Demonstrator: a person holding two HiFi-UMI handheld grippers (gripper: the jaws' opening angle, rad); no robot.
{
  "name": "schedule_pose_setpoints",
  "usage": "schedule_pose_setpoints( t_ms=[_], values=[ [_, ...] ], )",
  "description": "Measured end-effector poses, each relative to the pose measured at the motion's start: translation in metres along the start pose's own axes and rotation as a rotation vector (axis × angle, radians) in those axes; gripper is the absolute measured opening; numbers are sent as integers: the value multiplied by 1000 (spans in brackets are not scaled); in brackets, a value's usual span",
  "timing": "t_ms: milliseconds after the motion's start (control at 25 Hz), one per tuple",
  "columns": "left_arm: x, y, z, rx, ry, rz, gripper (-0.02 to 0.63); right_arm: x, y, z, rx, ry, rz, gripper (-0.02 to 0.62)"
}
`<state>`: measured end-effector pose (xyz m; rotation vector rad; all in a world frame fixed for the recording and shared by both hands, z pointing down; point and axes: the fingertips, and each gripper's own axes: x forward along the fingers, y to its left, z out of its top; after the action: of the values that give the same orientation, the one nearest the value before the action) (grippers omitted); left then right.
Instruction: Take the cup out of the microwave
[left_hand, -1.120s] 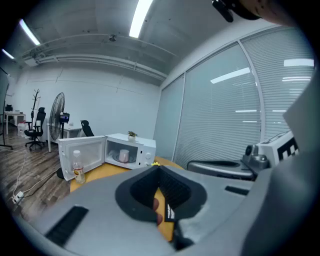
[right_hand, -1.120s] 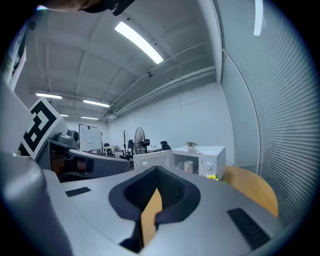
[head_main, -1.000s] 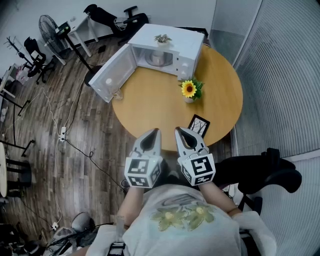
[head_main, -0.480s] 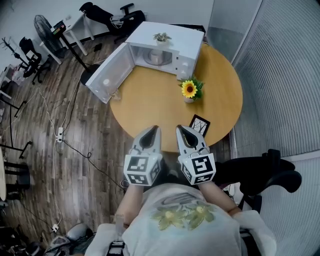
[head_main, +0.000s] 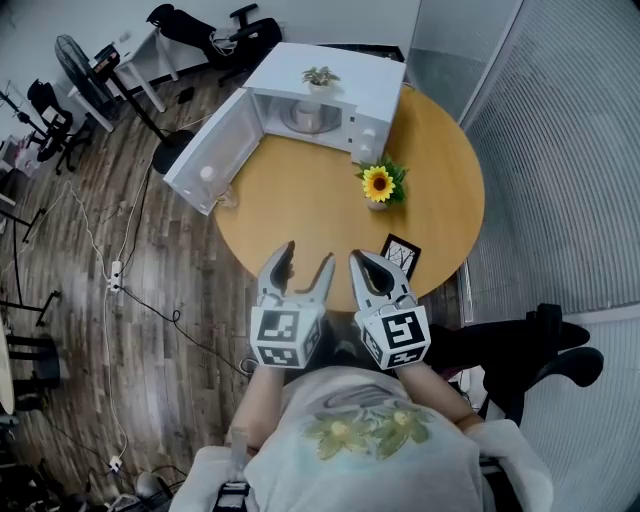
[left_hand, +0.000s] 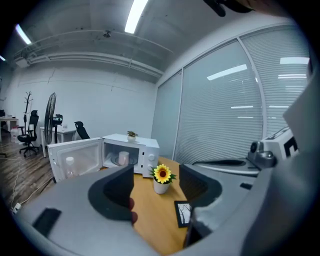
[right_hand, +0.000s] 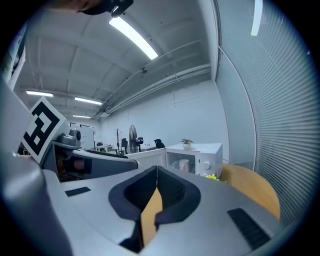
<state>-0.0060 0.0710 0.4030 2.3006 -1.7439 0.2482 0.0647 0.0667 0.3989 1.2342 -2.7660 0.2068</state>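
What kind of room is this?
Probably an office. There are black swivel chairs along the far wall, a glass wall with blinds beside the round table, and long ceiling lights overhead.

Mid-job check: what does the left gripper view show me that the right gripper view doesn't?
Only the left gripper view: the left gripper with its jaws apart, having just been opening, nothing between them; and the black picture frame on the table.
Only the right gripper view: the right gripper with its jaws closed together, empty, and the marker cube of the left gripper.
Both: the open microwave with the cup inside and a small plant on top.
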Motion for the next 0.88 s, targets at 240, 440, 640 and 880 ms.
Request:
schedule_pose_setpoints(
  t_ms=[240, 440, 640, 880],
  values=[
    [14, 19, 0, 11, 14, 11, 267, 16, -7, -1, 3, 14, -17, 18],
    [27, 33, -1, 25, 31, 28, 267, 31, -13, -2, 12, 24, -27, 17],
    [42, 46, -2, 10, 54, 23, 265, 47, -18, -2, 22, 33, -33, 17],
    [64, 65, -3, 0, 71, 9, 265, 72, -22, -10, 37, 64, -30, 17]
  ],
)
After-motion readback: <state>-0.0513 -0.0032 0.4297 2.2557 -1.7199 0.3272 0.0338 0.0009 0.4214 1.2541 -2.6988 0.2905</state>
